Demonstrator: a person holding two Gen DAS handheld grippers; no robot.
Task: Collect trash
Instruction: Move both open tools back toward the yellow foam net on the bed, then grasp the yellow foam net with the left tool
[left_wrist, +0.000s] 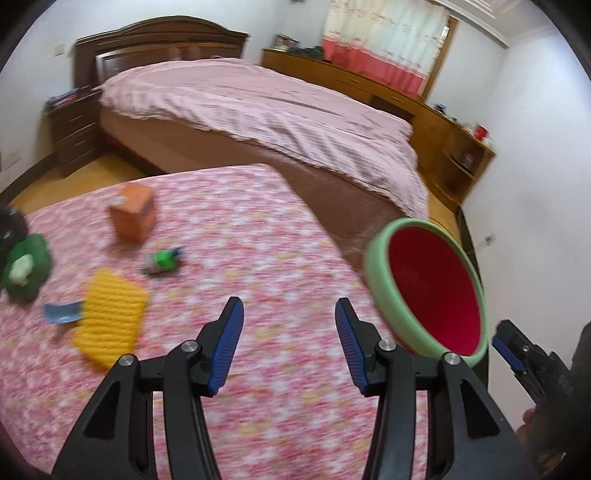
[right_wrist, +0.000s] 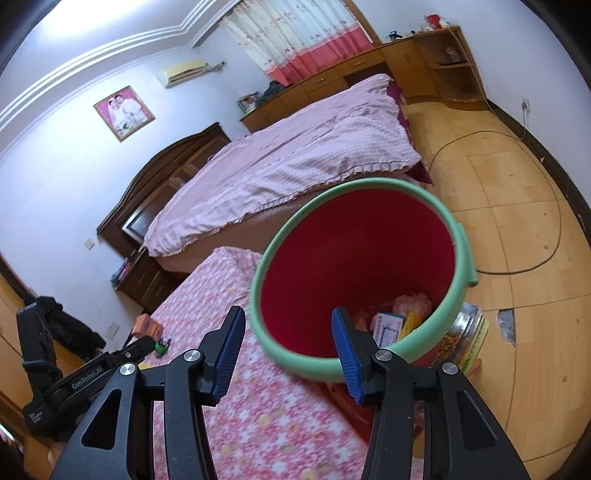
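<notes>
My left gripper (left_wrist: 289, 347) hangs open over a table with a pink floral cloth (left_wrist: 258, 258), nothing between its blue pads. On the cloth at the left lie an orange box (left_wrist: 133, 214), a small green item (left_wrist: 164, 260), a yellow knitted pad (left_wrist: 109, 317) and a blue scrap (left_wrist: 62, 313). A red bin with a green rim (left_wrist: 376, 273) stands off the table's right edge. My right gripper (right_wrist: 288, 350) is open and empty just in front of that bin (right_wrist: 369, 184), which holds a blue-white box (right_wrist: 388, 326) and pink crumpled paper (right_wrist: 412, 302).
A green and white object (left_wrist: 24, 267) sits at the table's left edge. Behind the table is a bed with a pink cover (left_wrist: 258, 110). A glass jar (right_wrist: 465, 339) stands on the wooden floor beside the bin. A cable (right_wrist: 554, 221) loops across the floor.
</notes>
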